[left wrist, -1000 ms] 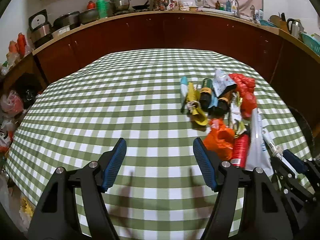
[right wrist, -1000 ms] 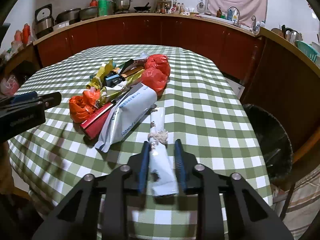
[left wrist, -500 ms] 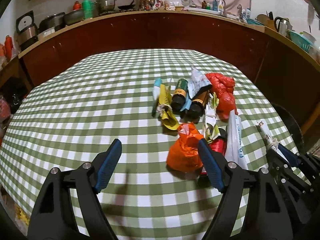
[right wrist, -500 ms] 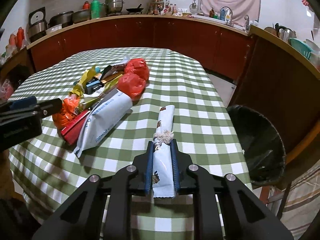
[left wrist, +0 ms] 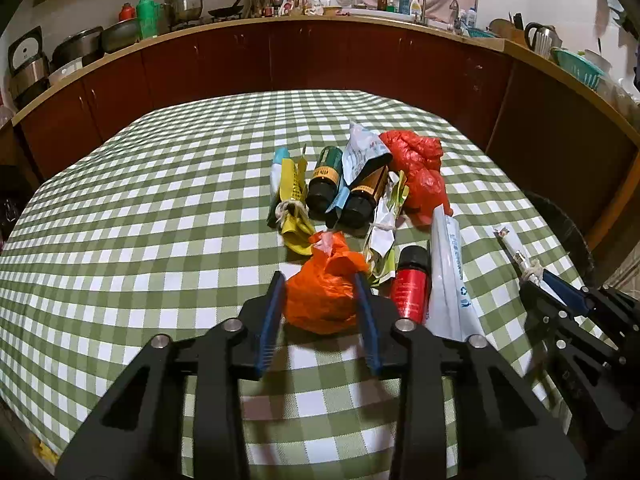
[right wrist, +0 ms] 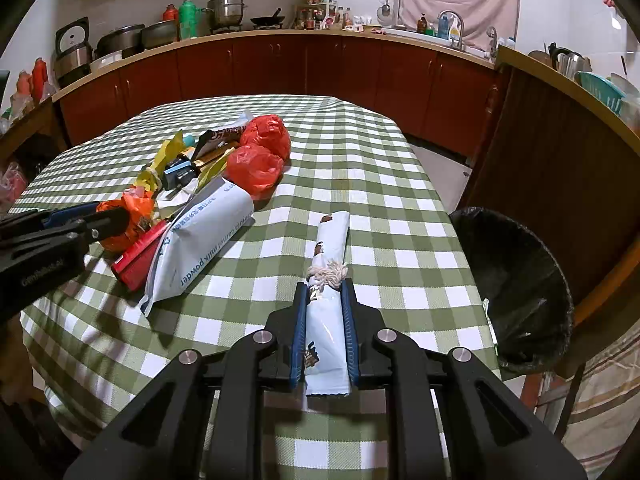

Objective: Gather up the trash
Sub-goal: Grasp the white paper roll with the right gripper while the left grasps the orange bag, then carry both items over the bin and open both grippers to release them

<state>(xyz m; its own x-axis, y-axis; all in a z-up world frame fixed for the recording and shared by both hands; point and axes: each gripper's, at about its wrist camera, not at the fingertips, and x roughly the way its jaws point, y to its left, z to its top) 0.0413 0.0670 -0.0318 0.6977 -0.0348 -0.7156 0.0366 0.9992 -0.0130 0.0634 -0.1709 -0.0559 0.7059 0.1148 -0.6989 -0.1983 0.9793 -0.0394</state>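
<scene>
Fingers — left gripper (left wrist: pixel 320 280) closing on orange bag (left wrist: pixel 322 298); right gripper (right wrist: pixel 324 288) clamps wrapper (right wrist: pixel 326 312).

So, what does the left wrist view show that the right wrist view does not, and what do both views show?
Only the left wrist view shows the left claw from behind, its jaws just closing around the orange bag, and the two dark bottles plainly. Only the right wrist view shows the right claw shut on the tied white packet, the black bin in full, and the milk powder pouch's printed face. Both show the checked tablecloth, the red bags and the kitchen counter.
</scene>
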